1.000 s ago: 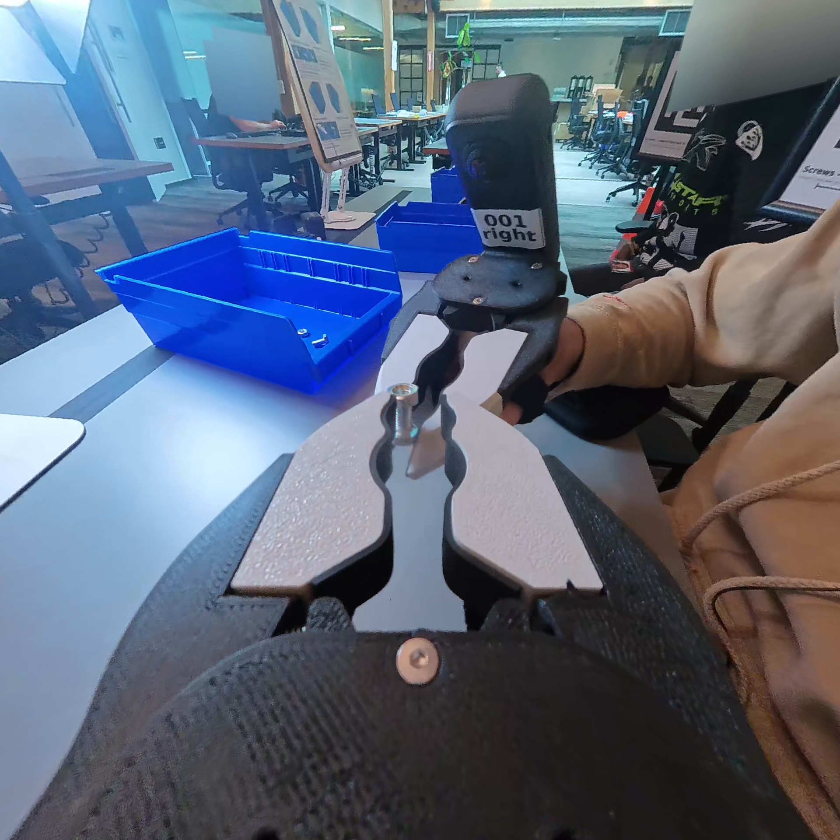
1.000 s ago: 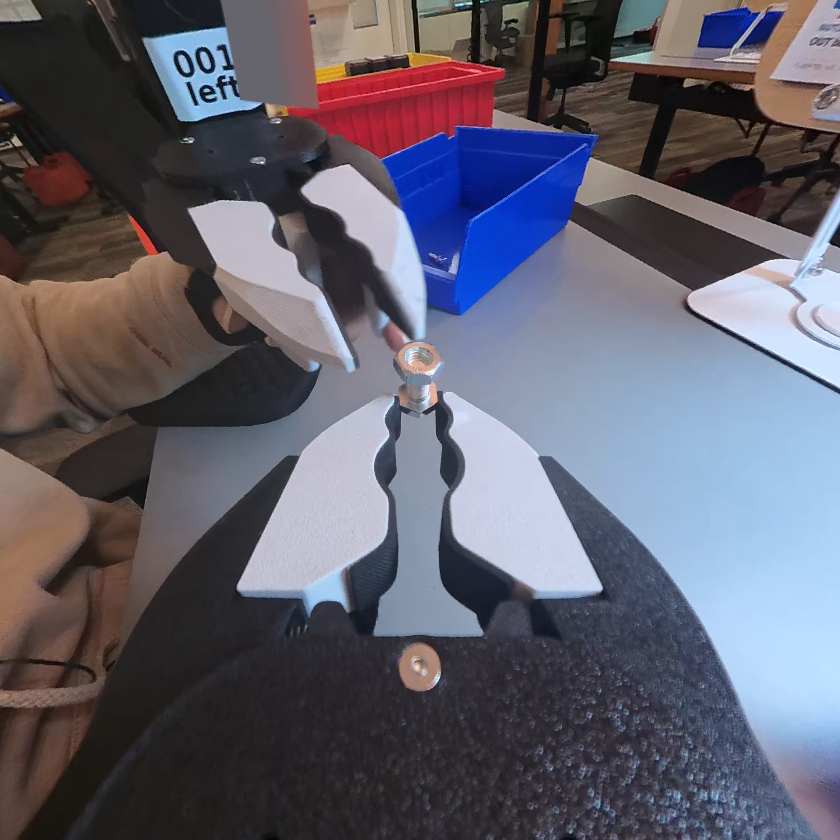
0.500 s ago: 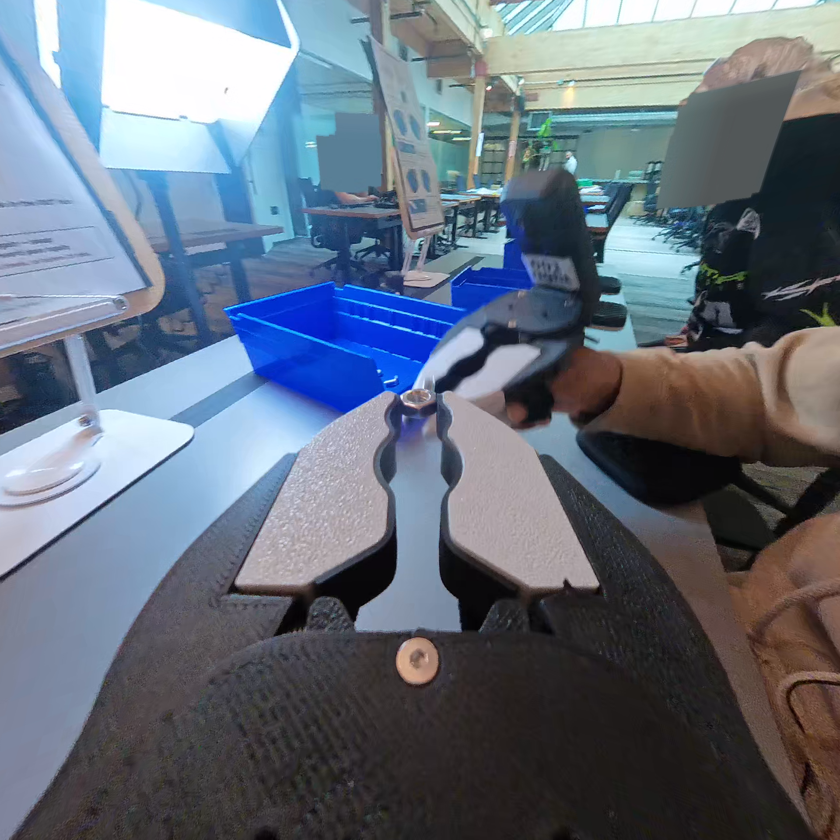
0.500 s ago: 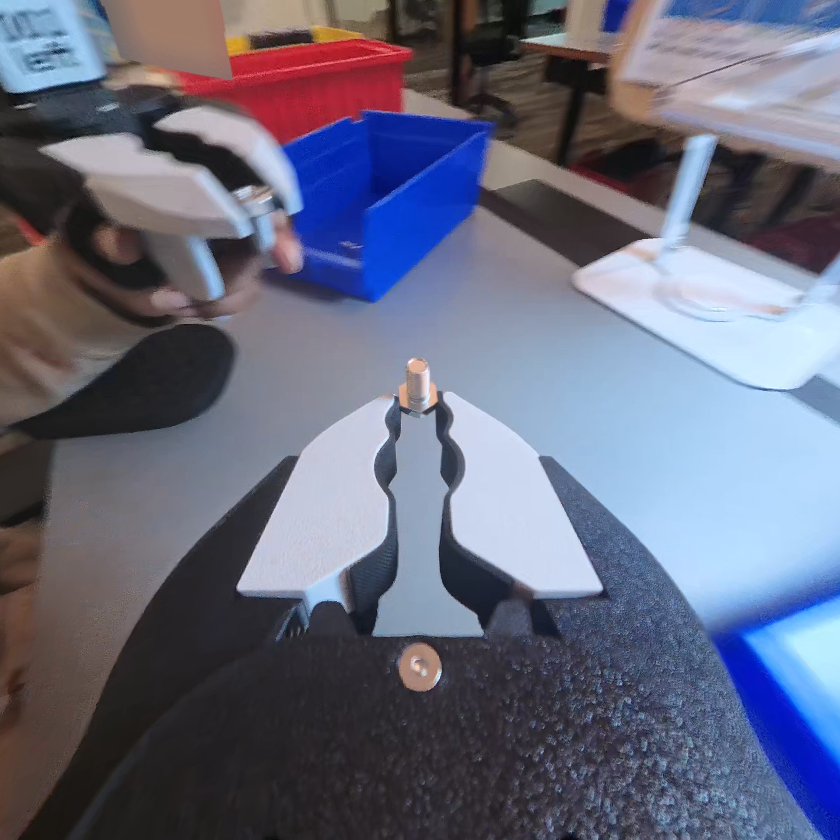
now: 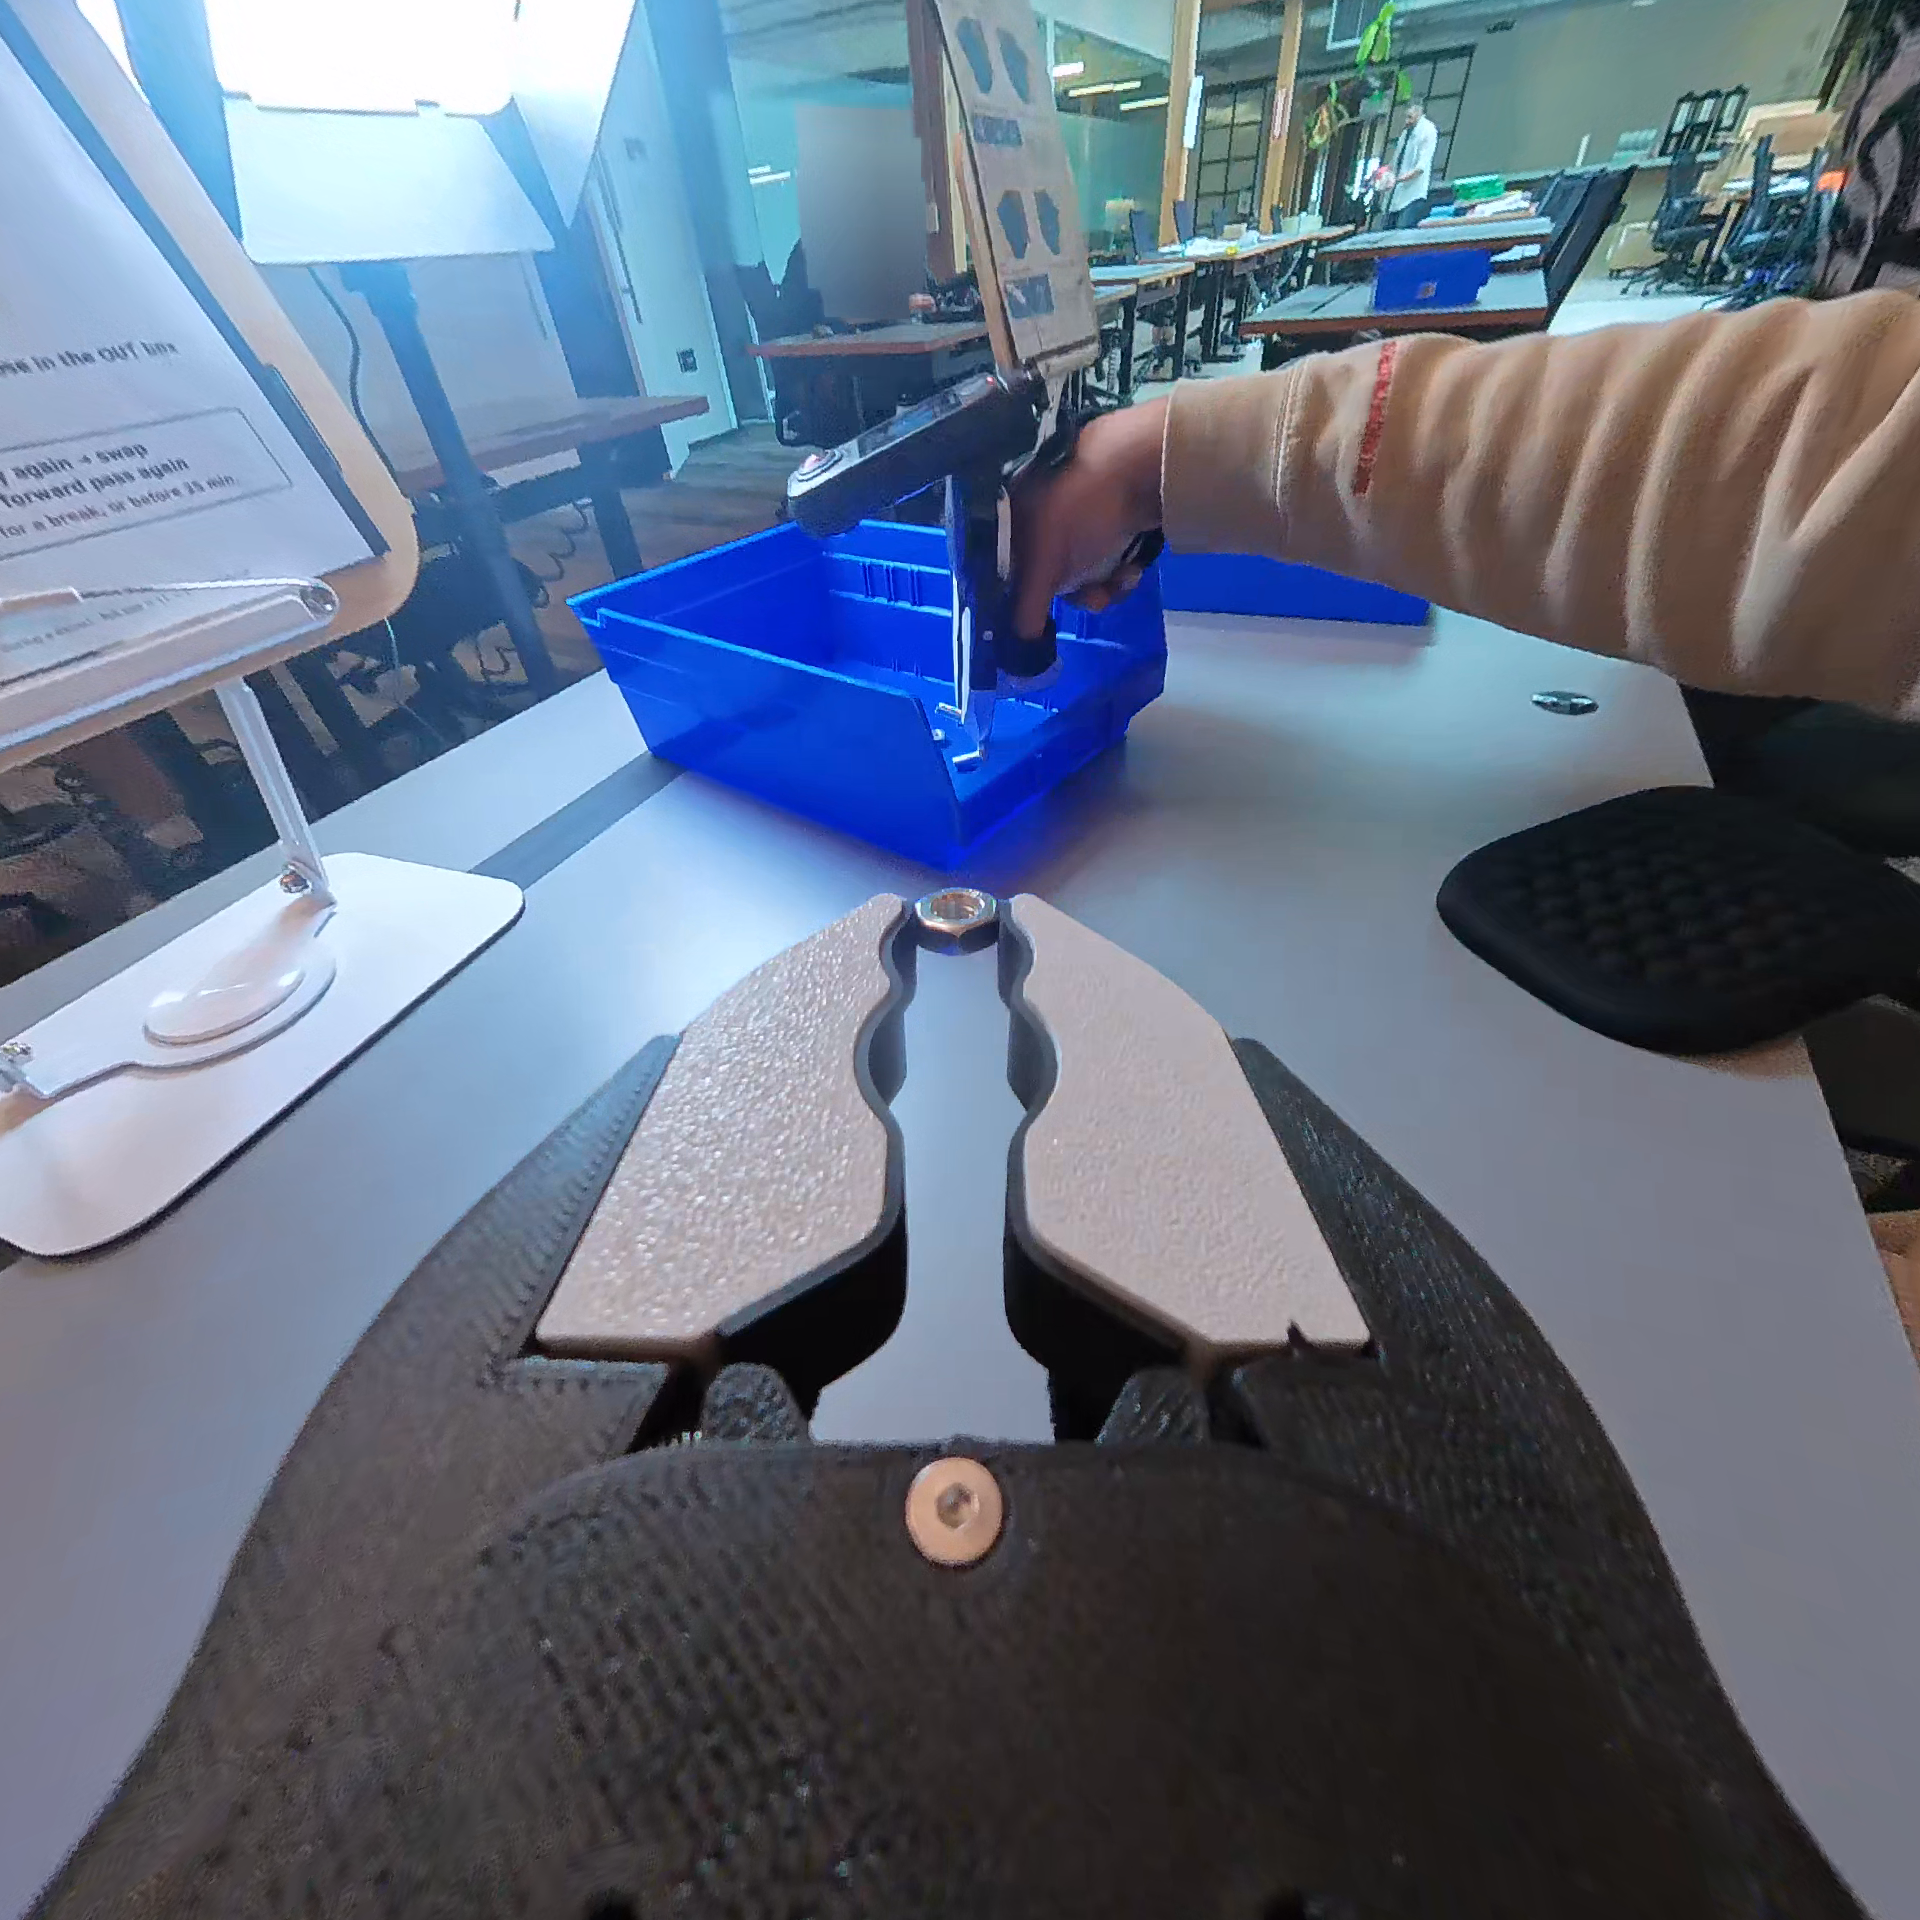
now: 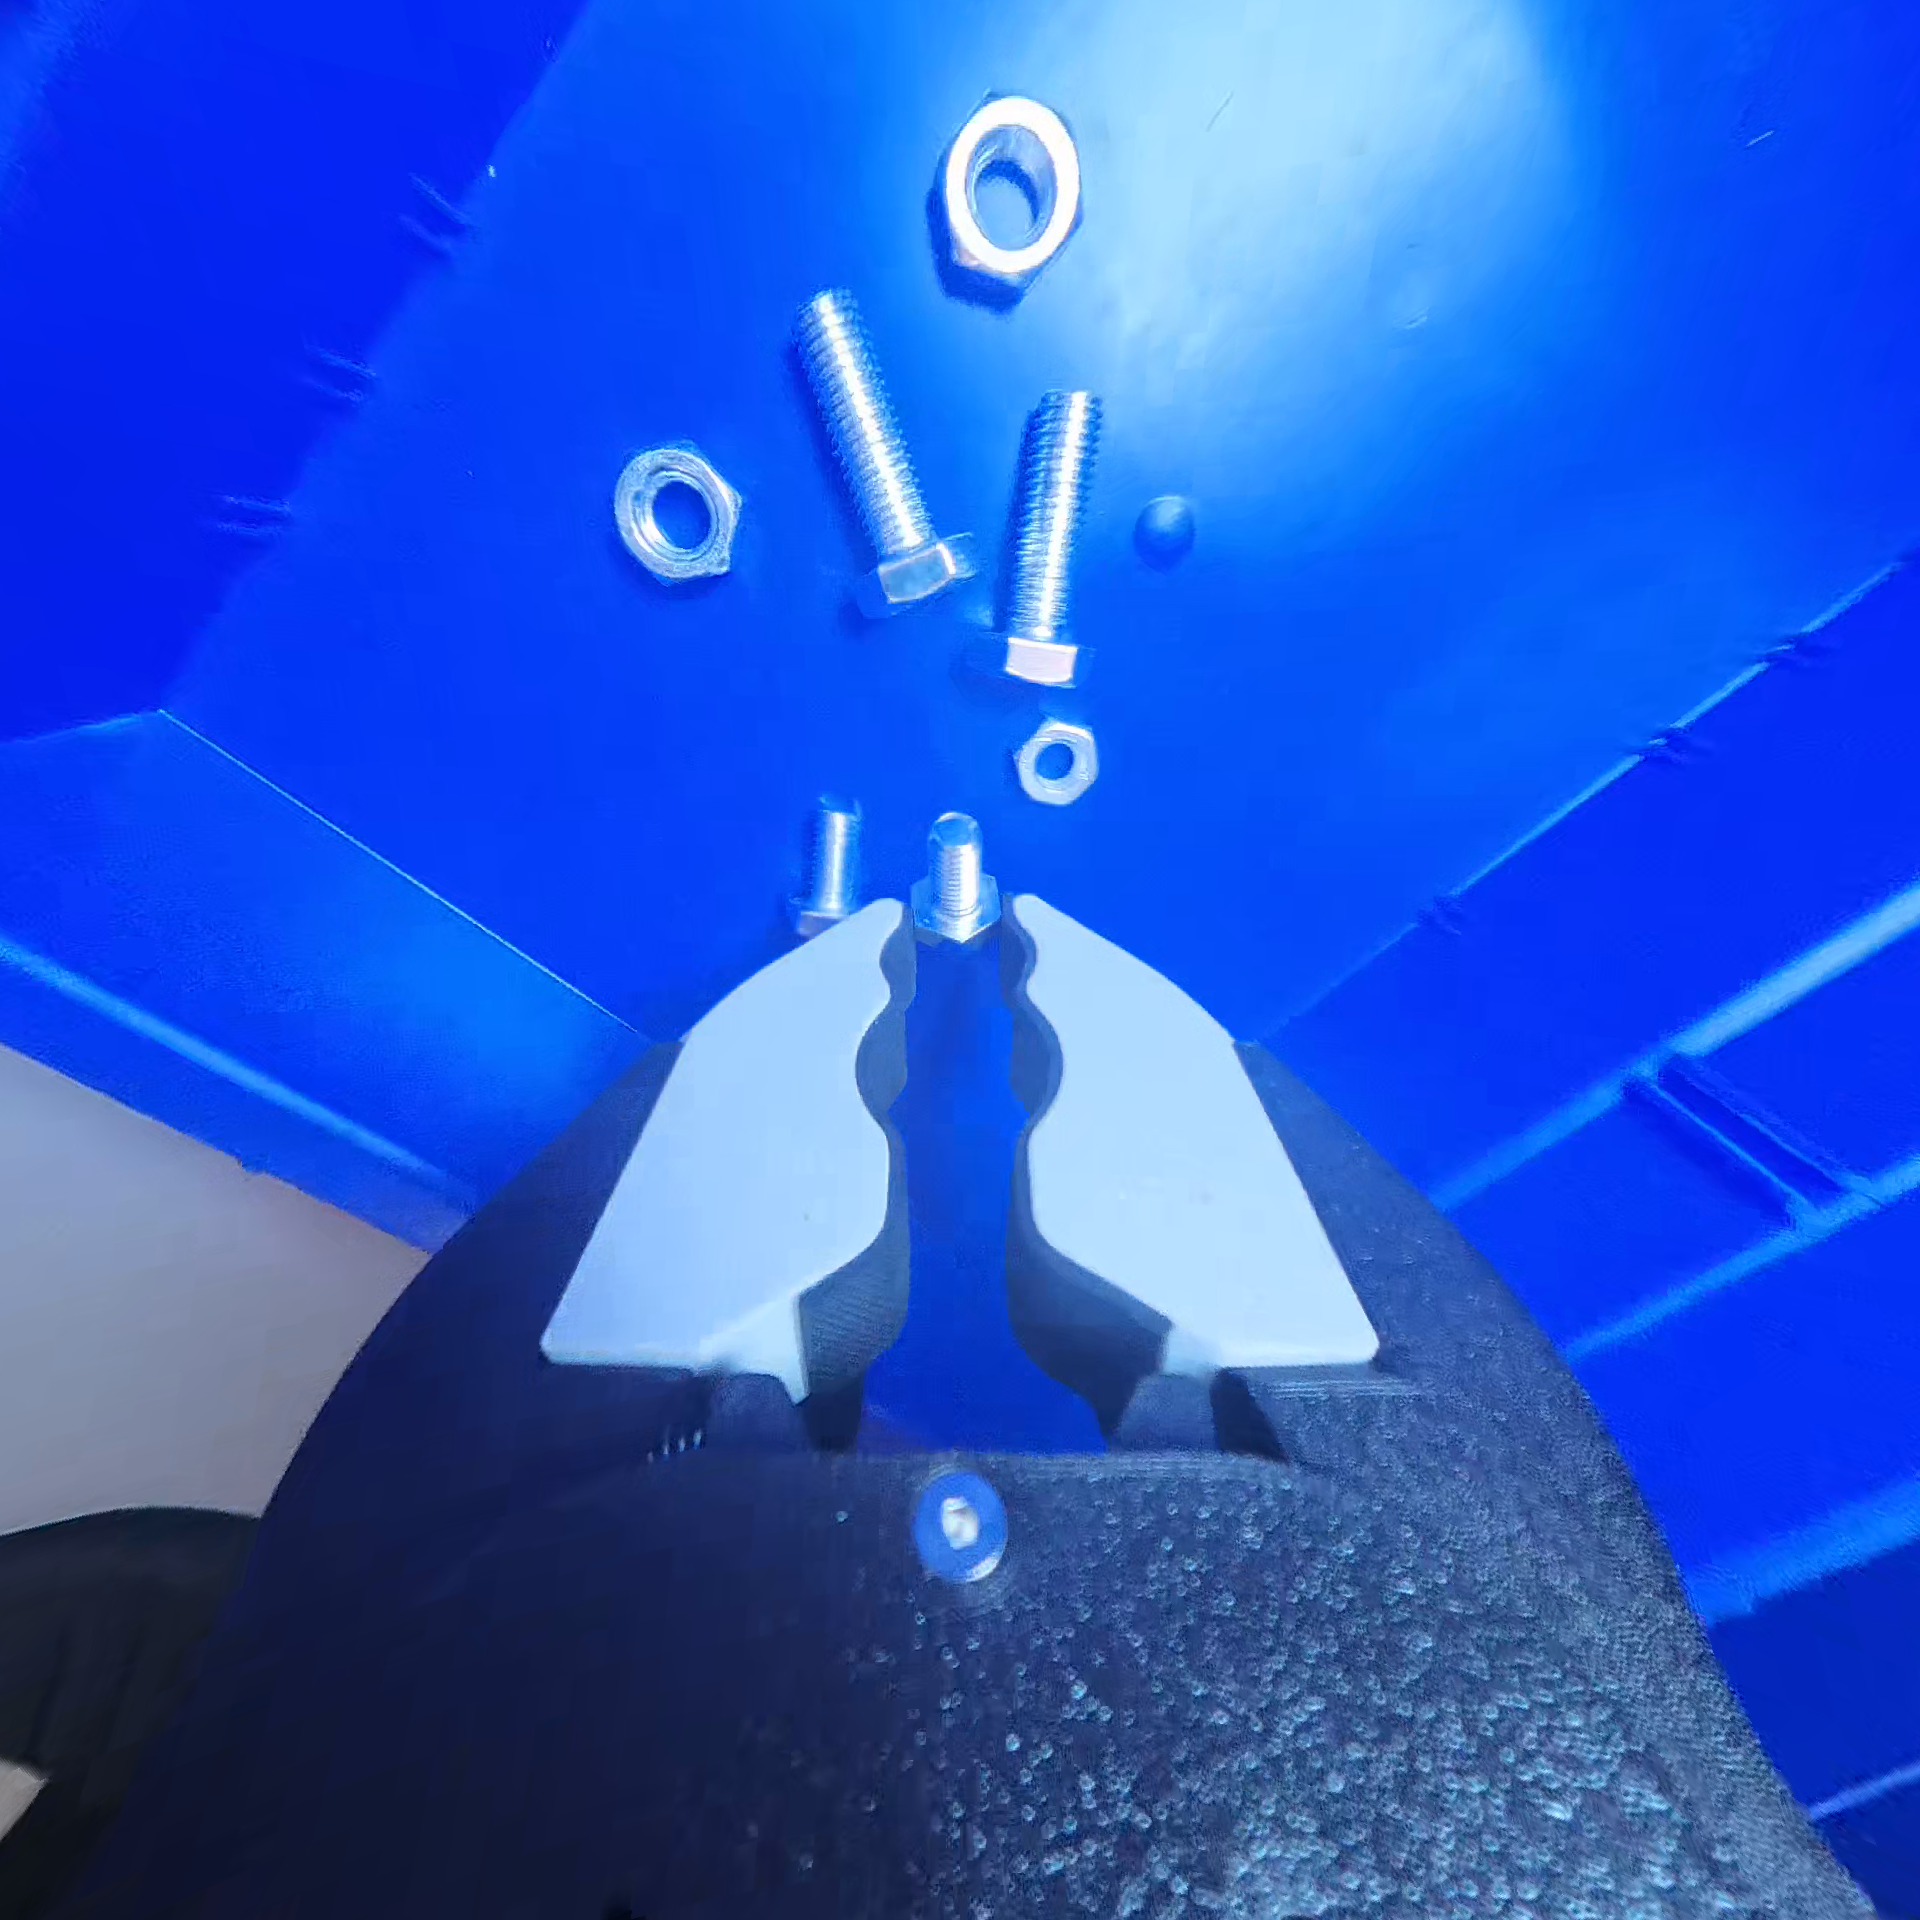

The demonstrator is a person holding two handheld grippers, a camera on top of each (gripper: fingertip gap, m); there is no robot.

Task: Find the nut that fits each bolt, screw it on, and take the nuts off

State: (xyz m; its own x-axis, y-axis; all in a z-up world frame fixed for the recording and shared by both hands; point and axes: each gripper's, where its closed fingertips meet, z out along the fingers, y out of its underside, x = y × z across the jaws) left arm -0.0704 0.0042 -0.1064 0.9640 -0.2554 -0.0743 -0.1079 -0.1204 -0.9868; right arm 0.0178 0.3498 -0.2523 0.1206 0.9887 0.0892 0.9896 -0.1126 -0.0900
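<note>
- The grey table carries everything; places here are told relative to the blue bin standing on it.
- A white sign stand sits on the table left of the bin, well apart from it.
- A black pad lies right of the bin, near the table edge.
- A second blue bin shows behind the first, past the person's sleeve.
- The right gripper reaches down into the bin, its fingers clamped on the hex head of a small bolt whose thread points at the bin floor.
- The left gripper hovers over the table just in front of the bin, outside it, its fingers pinched tight on a nut.
- On the bin floor two long bolts lie side by side near the middle, heads toward the right gripper.
- A large nut lies farther in, beyond the long bolts.
- A mid-sized nut lies left of them.
- A short bolt lies just beside the held one.
- A small nut lies just below the right-hand long bolt's head.
</note>
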